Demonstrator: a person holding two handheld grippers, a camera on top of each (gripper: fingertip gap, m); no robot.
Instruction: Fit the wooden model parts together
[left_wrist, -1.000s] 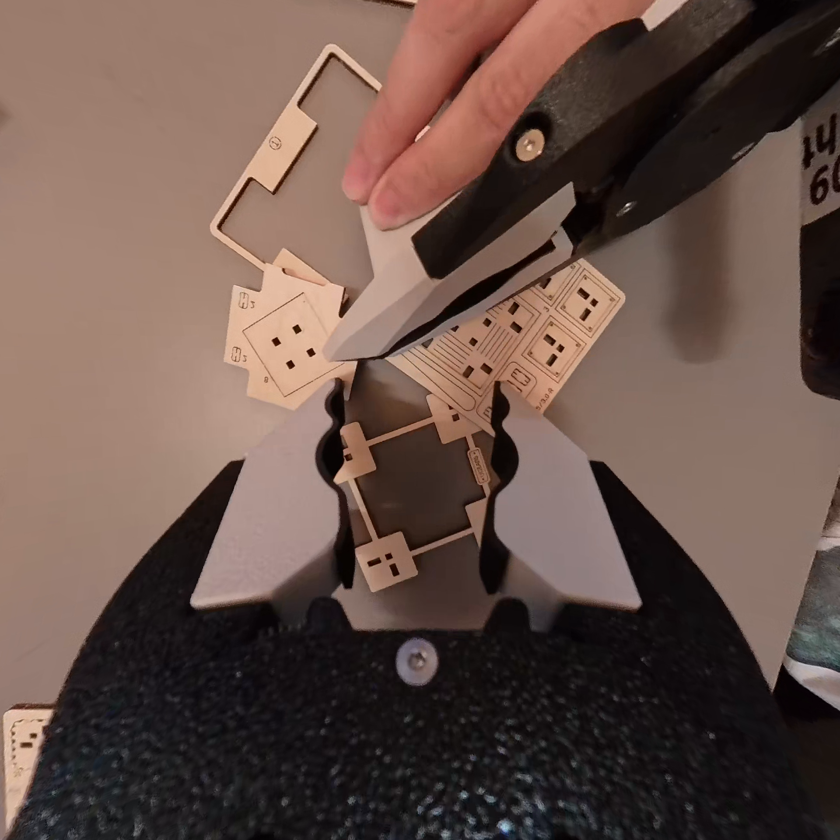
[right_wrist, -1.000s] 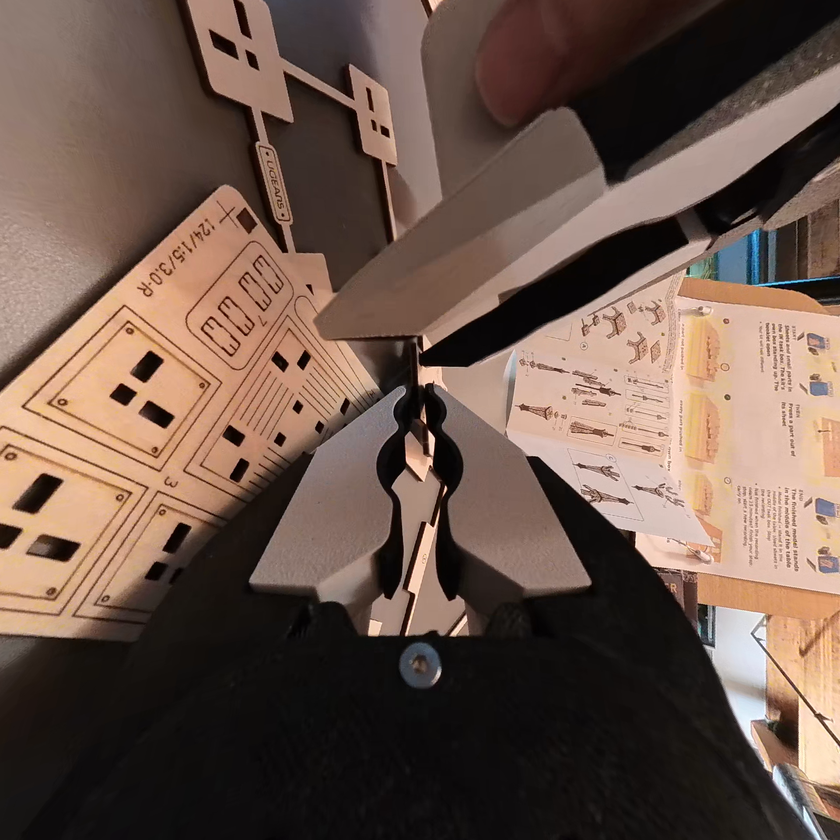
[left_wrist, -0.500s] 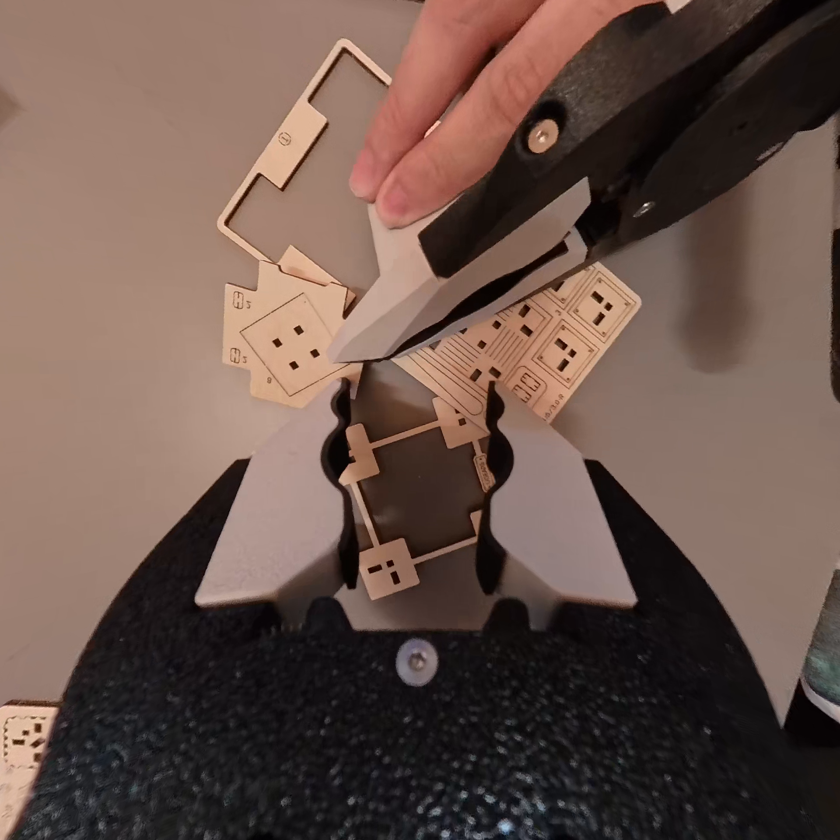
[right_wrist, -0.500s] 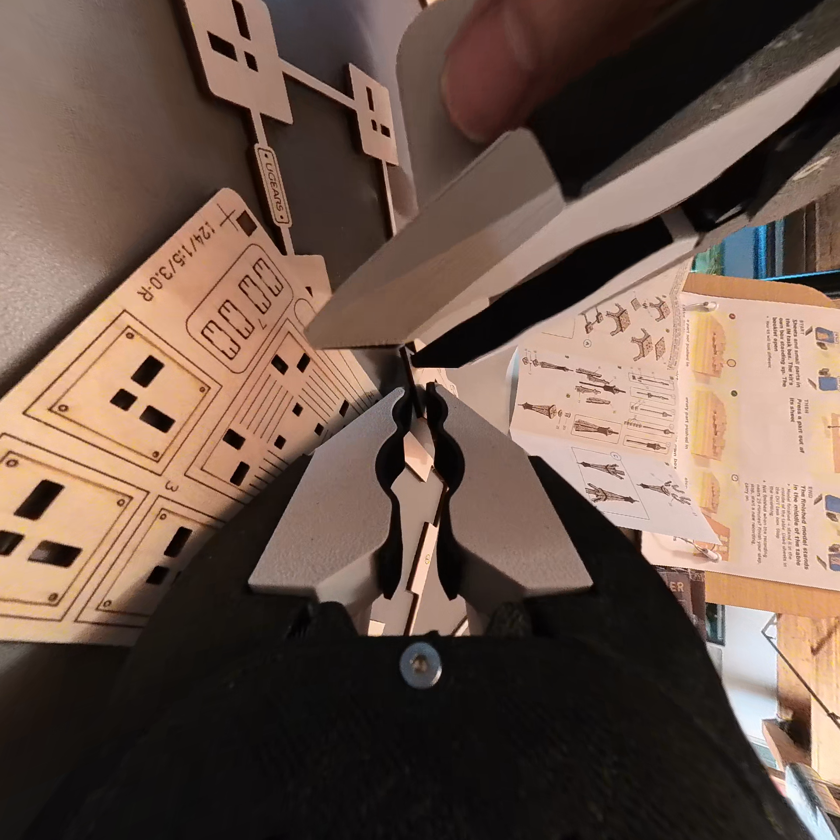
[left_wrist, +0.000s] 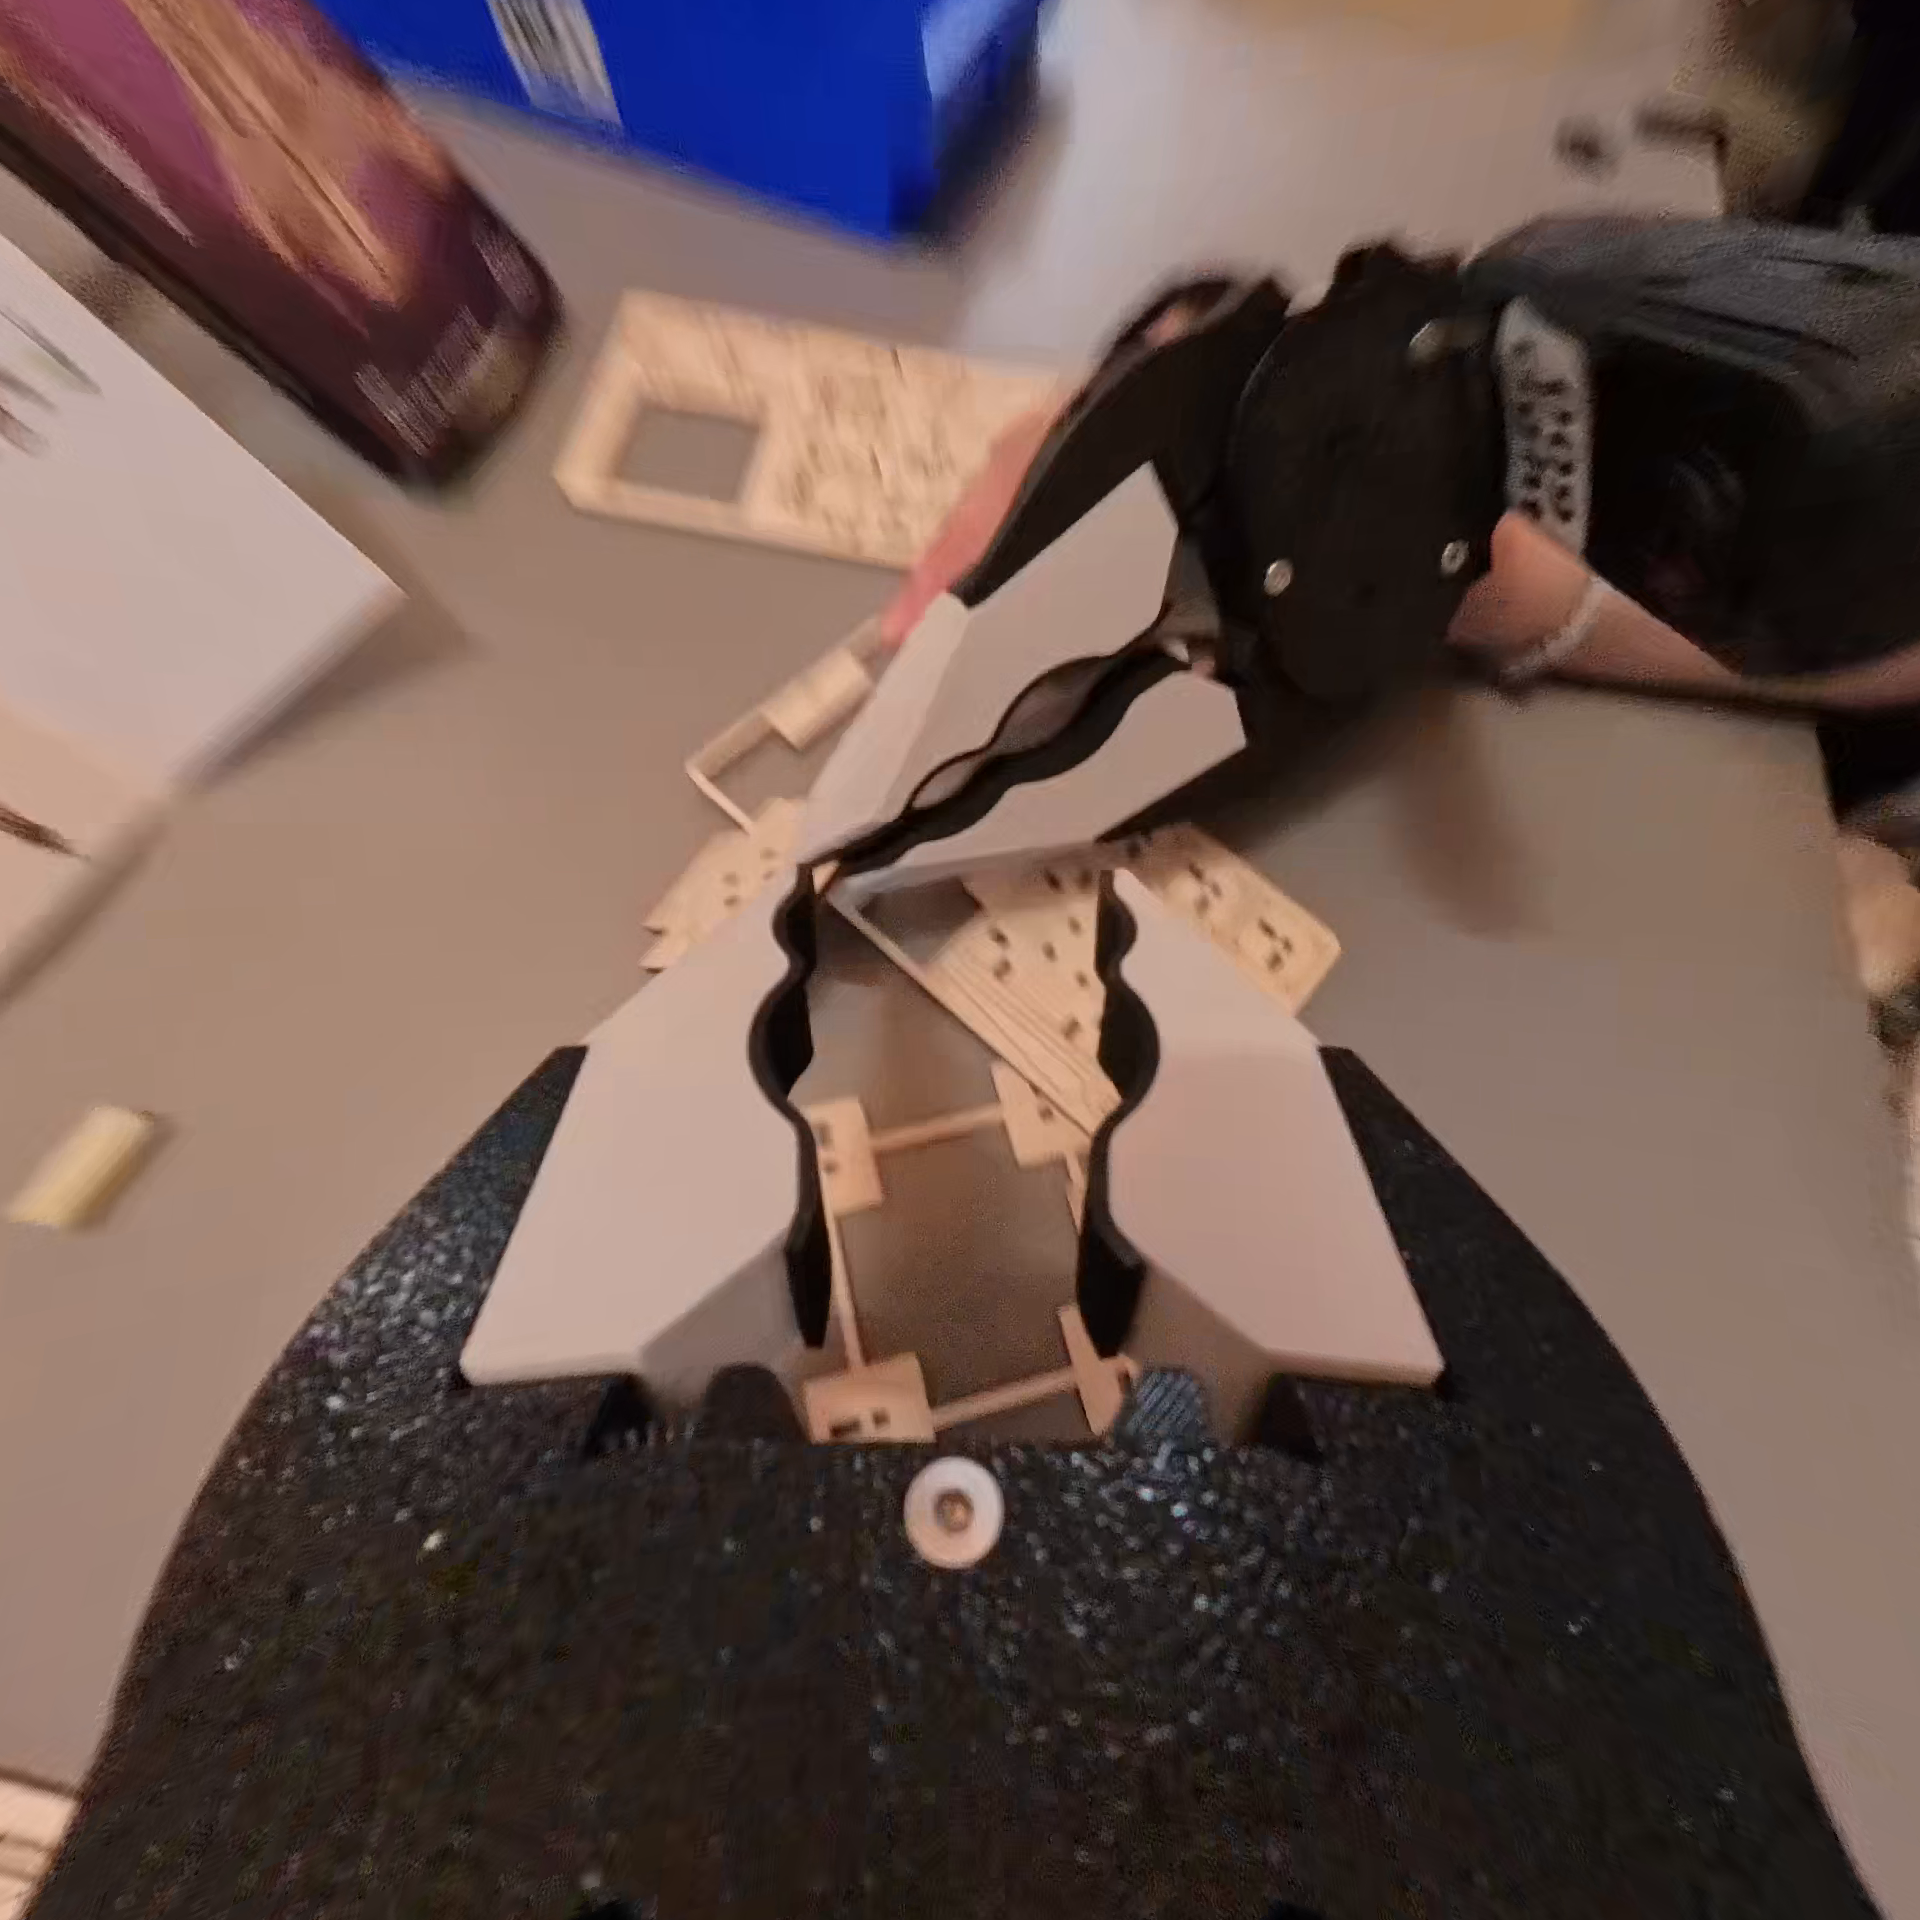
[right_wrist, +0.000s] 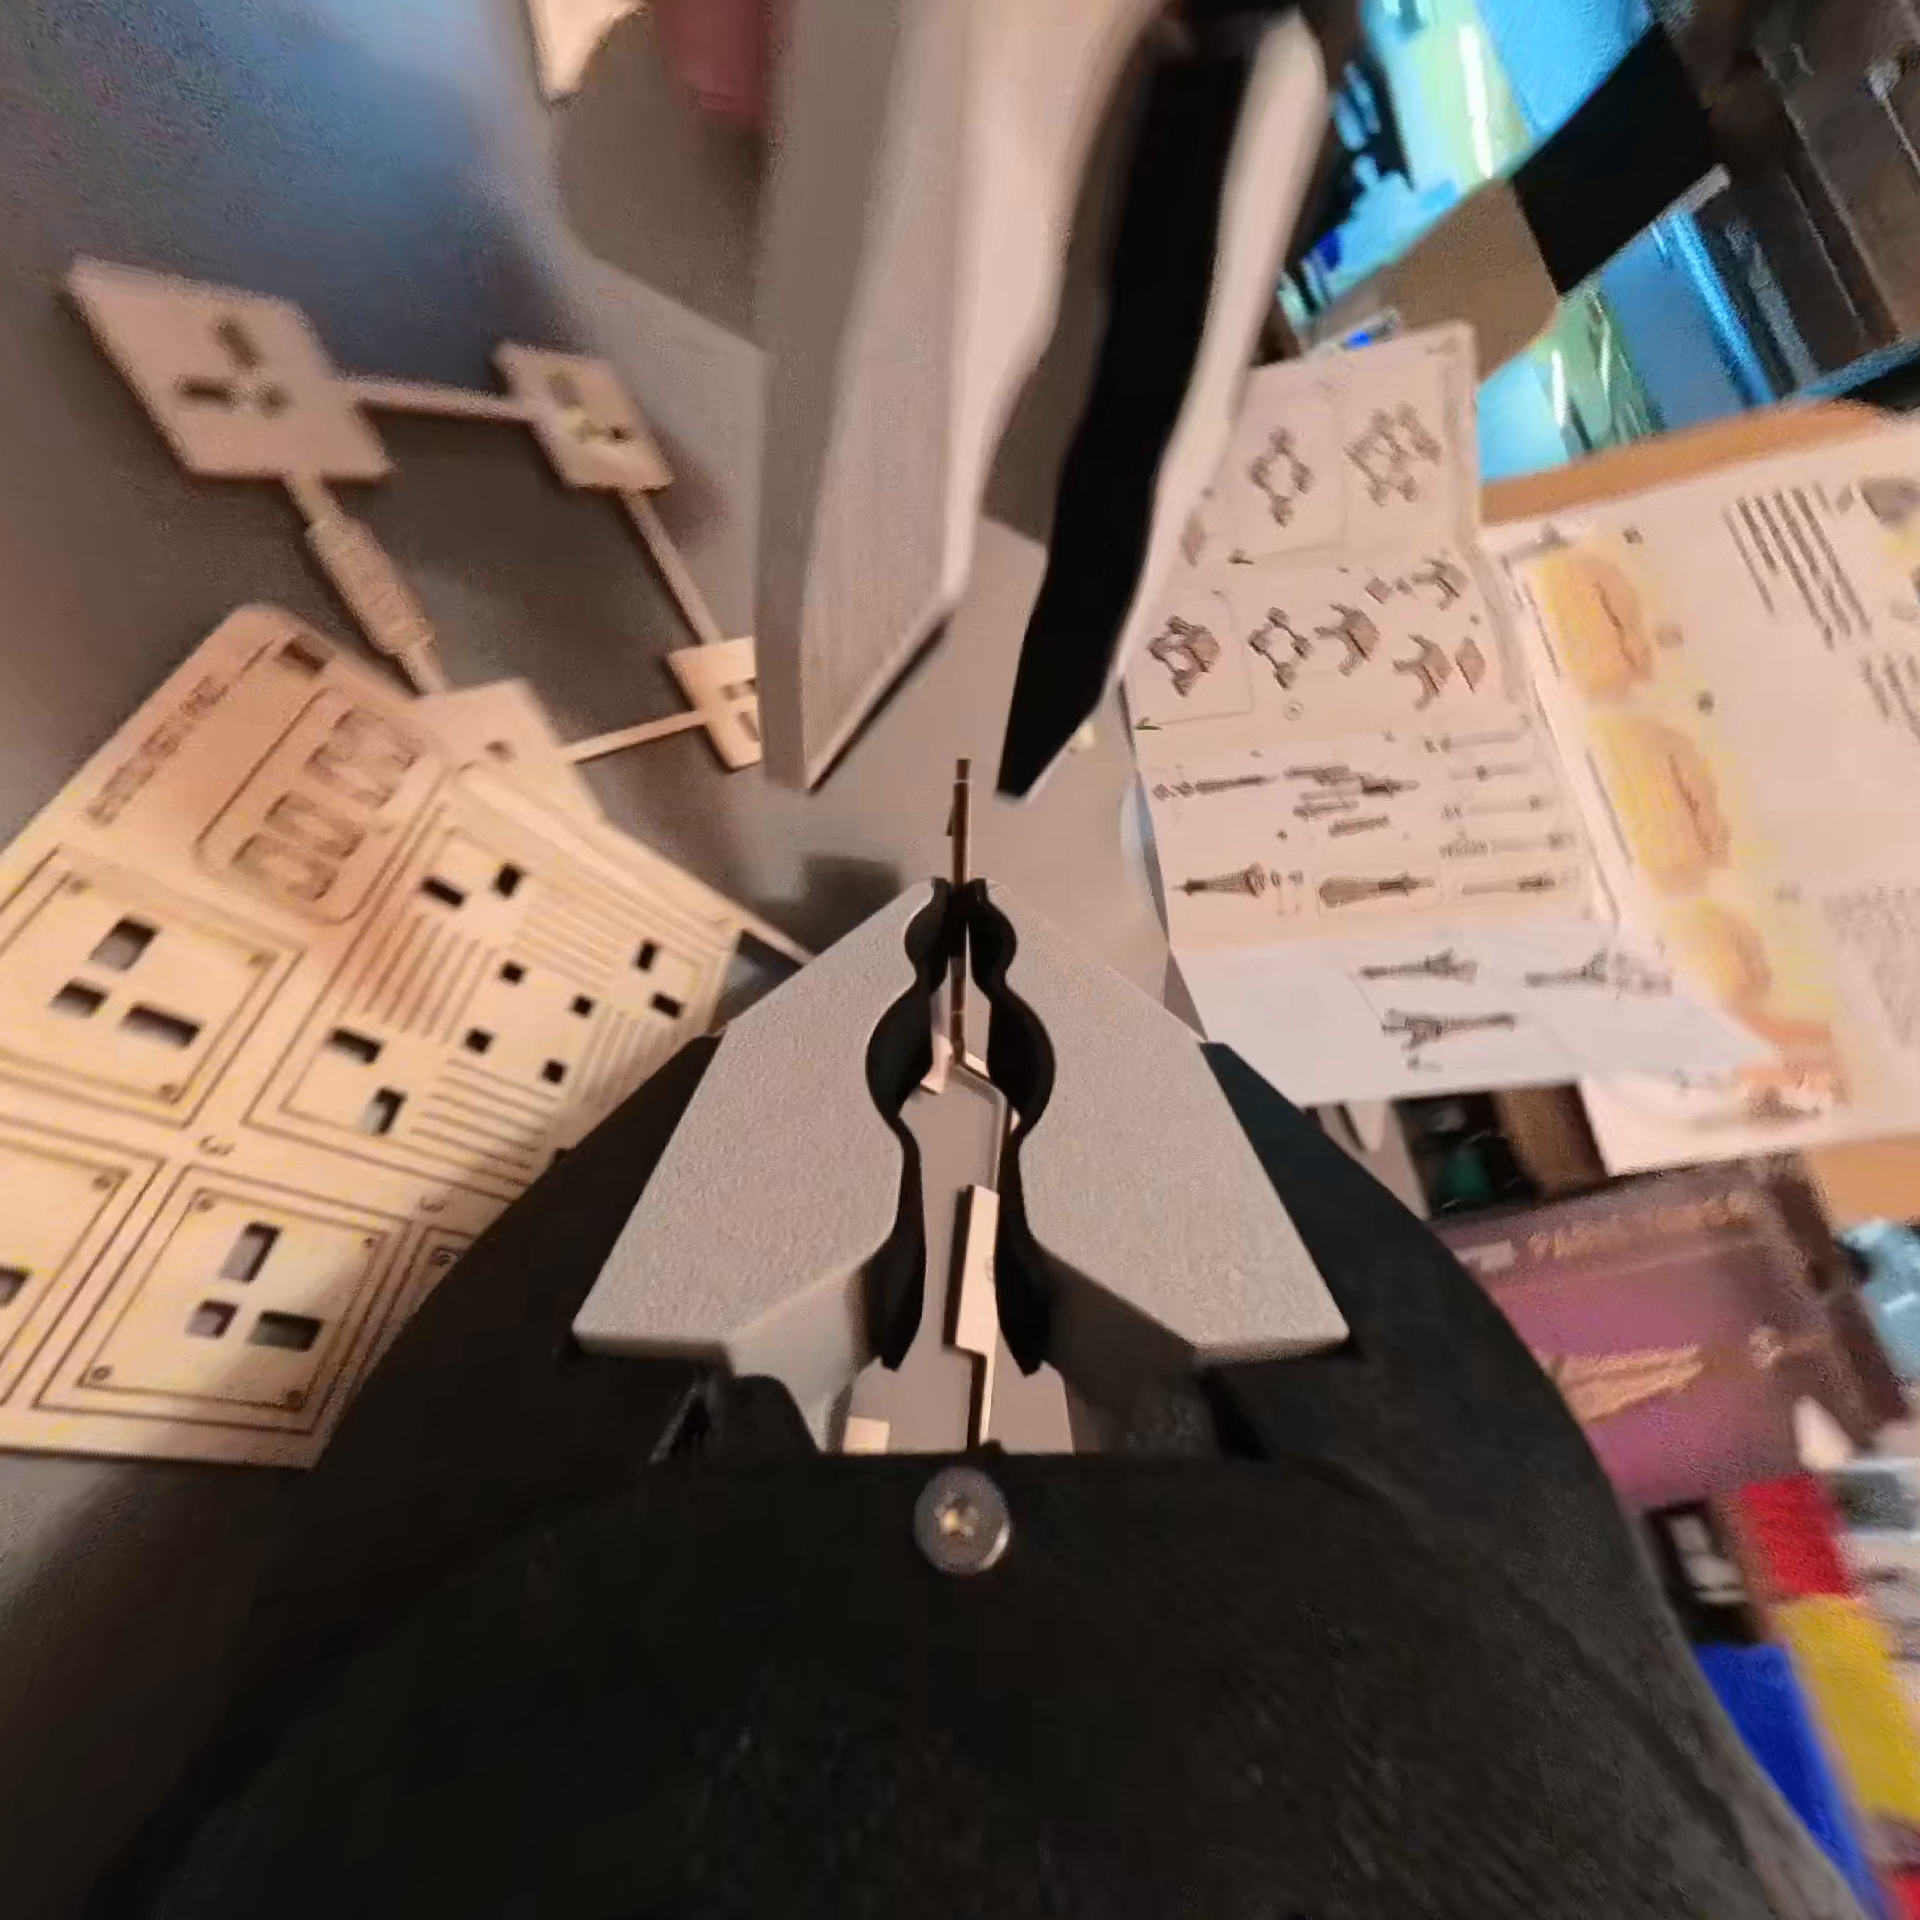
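- Gripping a thin wooden part edge-on, right claw closed tight on it, tip of the strip poking out past the fingertips.
- Spread wide apart with nothing held: left claw, above a square wooden frame with small tabbed corners, lying flat on the grey desk.
- Seen from the left wrist view: right claw angled down, tip just beside the left finger's tip, a pale strip running off from the nip.
- Lying under and beyond both claws: a laser-cut wooden sheet with square cut-outs, overlapped by the frame's corner in the left view.
- Farther back on the desk: another cut sheet, a dark purple box and a blue box, all blurred.
- Spread open to the right in the right wrist view: an instruction leaflet.
- Curled round the right claw's handle: a hand.
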